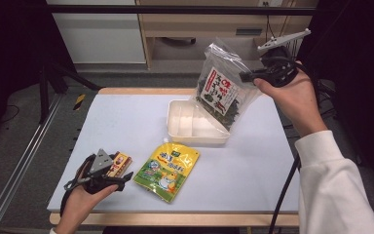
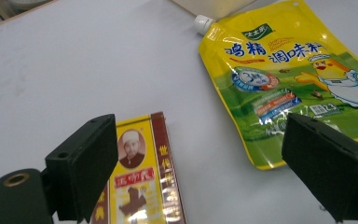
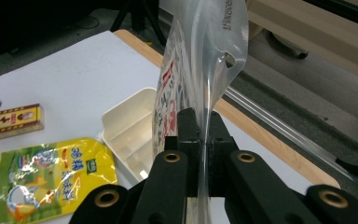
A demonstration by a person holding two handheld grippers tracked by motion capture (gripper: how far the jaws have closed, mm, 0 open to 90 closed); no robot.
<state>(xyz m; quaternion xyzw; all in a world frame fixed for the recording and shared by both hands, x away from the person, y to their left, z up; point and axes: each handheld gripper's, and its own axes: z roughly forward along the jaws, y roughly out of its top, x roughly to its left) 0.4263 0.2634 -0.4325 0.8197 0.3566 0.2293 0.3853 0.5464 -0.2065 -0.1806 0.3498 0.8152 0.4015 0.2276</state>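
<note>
My right gripper (image 1: 246, 76) is shut on the edge of a clear bag of dark dried greens (image 1: 222, 87) with a red and white label. It holds the bag in the air, the bag's lower end hanging over the white divided tray (image 1: 191, 123). In the right gripper view the jaws pinch the clear plastic bag (image 3: 200, 56). My left gripper (image 1: 121, 176) stands open, low at the table's front left, over a small yellow and red box (image 1: 119, 163). In the left gripper view the box (image 2: 142, 186) lies by the left jaw, and a yellow seasoning pouch (image 2: 289, 79) lies toward the right jaw.
The yellow pouch (image 1: 168, 169) lies flat between the box and the tray. The white table top (image 1: 126, 117) ends at a wooden front edge (image 1: 175, 218). A metal rail (image 1: 24, 156) runs along the left, and a cabinet (image 1: 199, 29) stands behind the table.
</note>
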